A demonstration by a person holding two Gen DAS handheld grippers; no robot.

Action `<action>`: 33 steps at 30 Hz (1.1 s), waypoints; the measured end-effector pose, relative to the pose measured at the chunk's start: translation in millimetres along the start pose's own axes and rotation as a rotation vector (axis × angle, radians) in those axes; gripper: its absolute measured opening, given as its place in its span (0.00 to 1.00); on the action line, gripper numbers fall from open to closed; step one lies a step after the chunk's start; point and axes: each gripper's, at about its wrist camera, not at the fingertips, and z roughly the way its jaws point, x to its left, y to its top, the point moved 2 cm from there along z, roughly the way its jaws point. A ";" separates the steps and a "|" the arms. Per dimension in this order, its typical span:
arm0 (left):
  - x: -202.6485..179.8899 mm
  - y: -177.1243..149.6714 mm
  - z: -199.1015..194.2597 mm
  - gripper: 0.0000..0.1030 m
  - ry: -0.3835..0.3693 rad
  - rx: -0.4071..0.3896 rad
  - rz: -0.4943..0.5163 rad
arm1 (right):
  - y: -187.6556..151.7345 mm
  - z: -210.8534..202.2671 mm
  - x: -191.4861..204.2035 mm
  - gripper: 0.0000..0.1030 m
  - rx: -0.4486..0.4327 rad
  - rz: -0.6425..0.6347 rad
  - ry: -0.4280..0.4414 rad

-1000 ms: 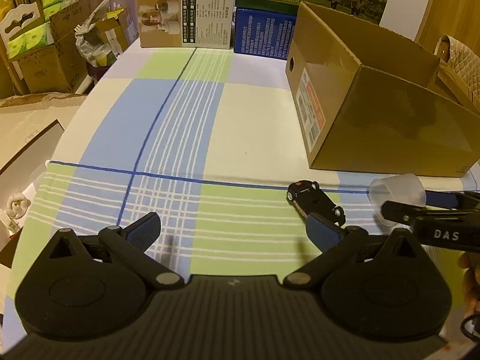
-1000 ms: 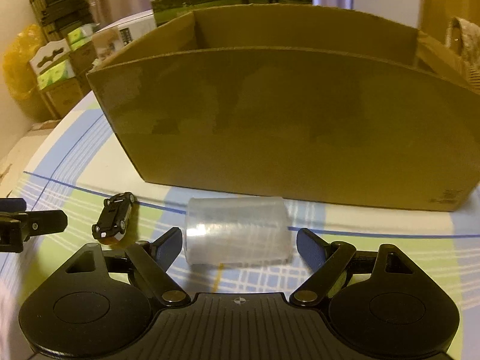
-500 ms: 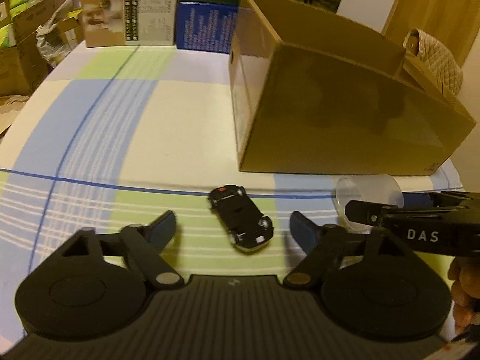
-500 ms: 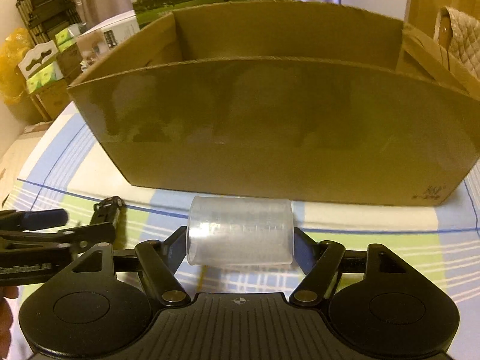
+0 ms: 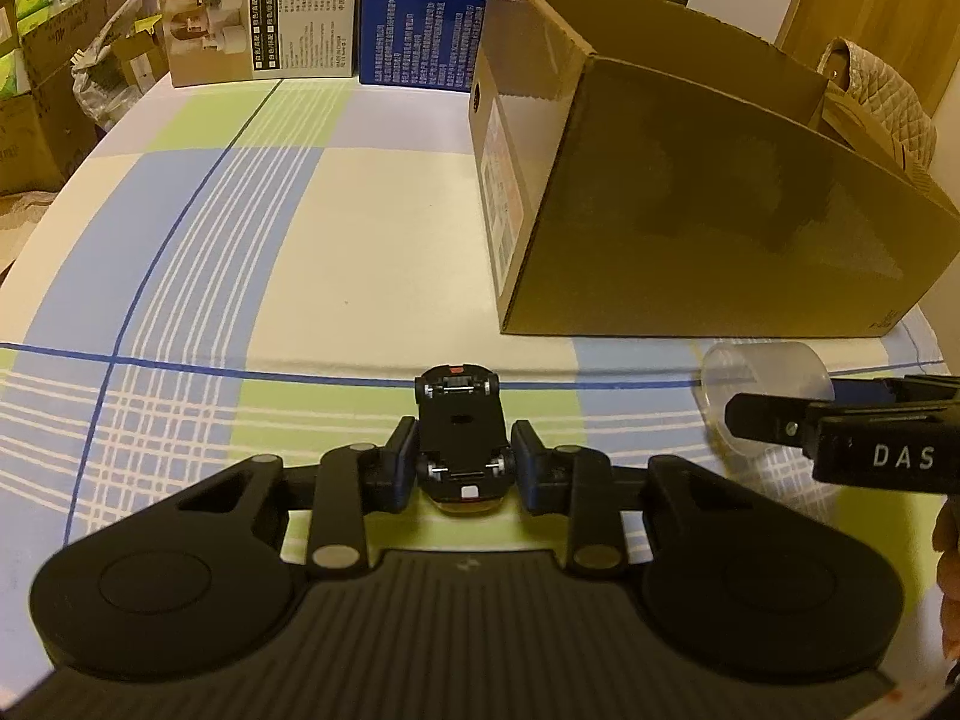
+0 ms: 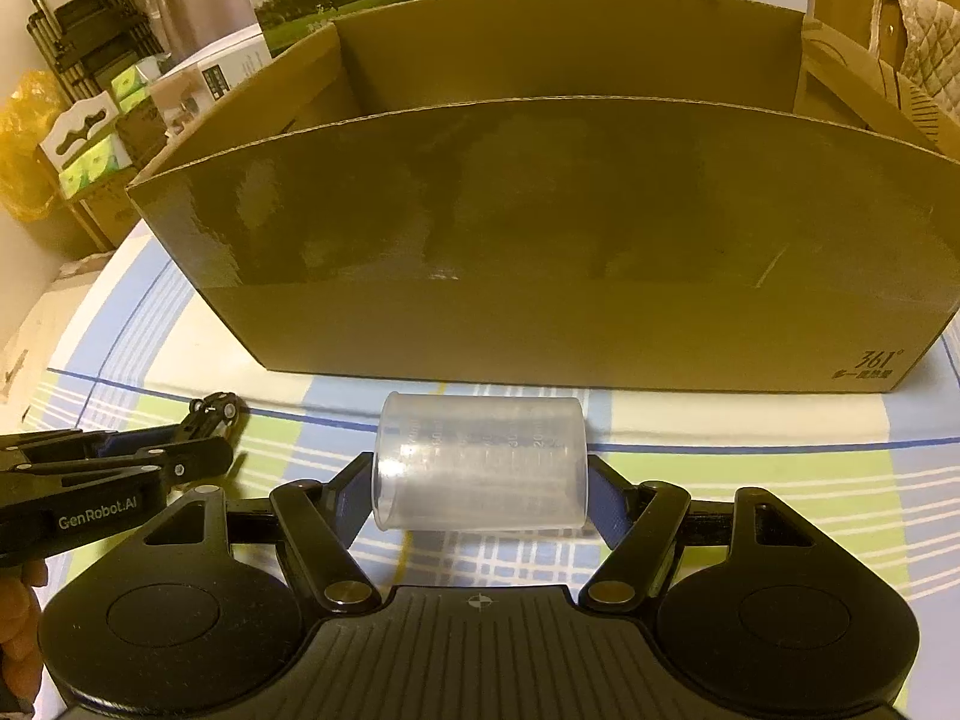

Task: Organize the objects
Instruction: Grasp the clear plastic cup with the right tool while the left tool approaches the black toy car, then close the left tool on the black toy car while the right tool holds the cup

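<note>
A small black toy car [image 5: 459, 420] is clamped between the fingers of my left gripper [image 5: 462, 462], its underside and wheels turned up toward the camera. In the right wrist view the same car [image 6: 213, 411] shows at the tip of the left gripper [image 6: 180, 462]. A clear plastic measuring cup [image 6: 480, 468] lies sideways with my right gripper [image 6: 480, 483] shut on its two ends. From the left wrist view the cup [image 5: 762, 384] sits at the far right, held just above the cloth. An open brown cardboard box [image 6: 540, 252] stands right behind both grippers.
The checked tablecloth [image 5: 270, 252] stretches open to the left of the cardboard box [image 5: 690, 228]. A tissue carton [image 5: 258, 12] and a blue carton [image 5: 420, 36] stand at the table's back edge. A quilted bag [image 5: 882, 90] rests behind the box. Stacked cartons [image 6: 90, 150] fill the floor at left.
My left gripper swung over the car and shut on it; the car is now turned underside up. My right gripper shut on the cup and raised it slightly.
</note>
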 end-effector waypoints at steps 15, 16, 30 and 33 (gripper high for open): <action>-10.2 -4.2 -12.9 0.26 -0.009 0.005 0.032 | -2.4 -9.0 -1.9 0.67 -0.001 0.007 0.021; -11.1 -4.1 -14.7 0.26 -0.011 0.002 0.031 | -2.7 -10.6 -2.2 0.67 -0.004 0.009 0.024; -30.7 -10.5 -53.8 0.26 -0.045 -0.032 0.048 | -26.9 -59.5 -4.5 0.67 -0.052 0.050 0.006; -38.7 -15.8 -66.4 0.26 -0.050 -0.036 0.046 | -32.0 -74.7 -4.3 0.67 -0.057 0.051 -0.005</action>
